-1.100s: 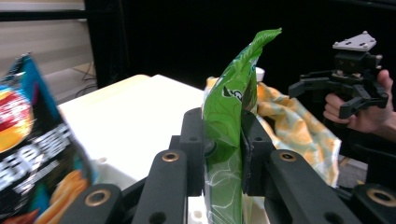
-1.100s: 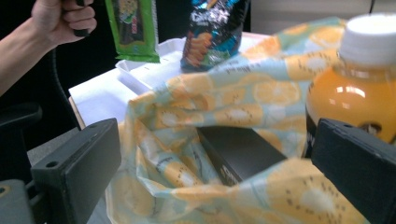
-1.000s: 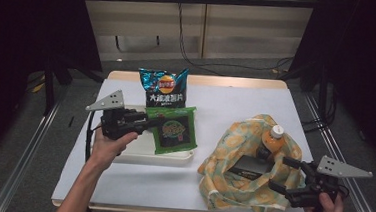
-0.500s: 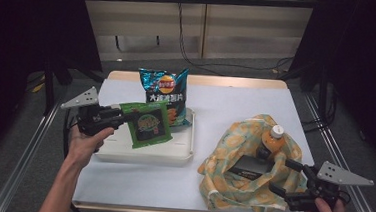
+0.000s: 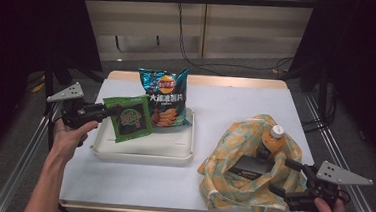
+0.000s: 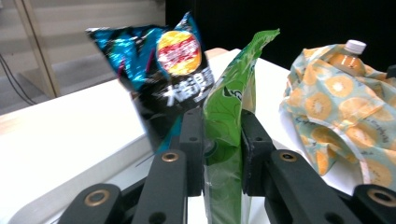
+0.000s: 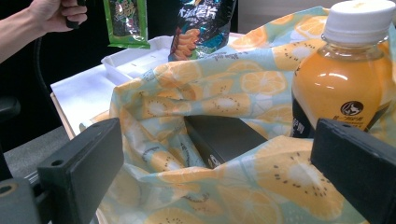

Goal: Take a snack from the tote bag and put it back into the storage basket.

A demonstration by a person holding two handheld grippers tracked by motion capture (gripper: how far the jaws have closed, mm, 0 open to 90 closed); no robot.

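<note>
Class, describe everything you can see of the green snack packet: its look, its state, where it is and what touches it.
The green snack packet is a flat, glossy foil-like pouch, bright green with a dark printed panel and a round logo. It looks sealed and unopened. The left gripper is shut on its edge, holding it upright over the left part of the white tray. It overlaps the blue chip bag behind it; whether they touch is unclear.

Black curtains flank the white tabletop; cables trail across the grey floor behind it.
</note>
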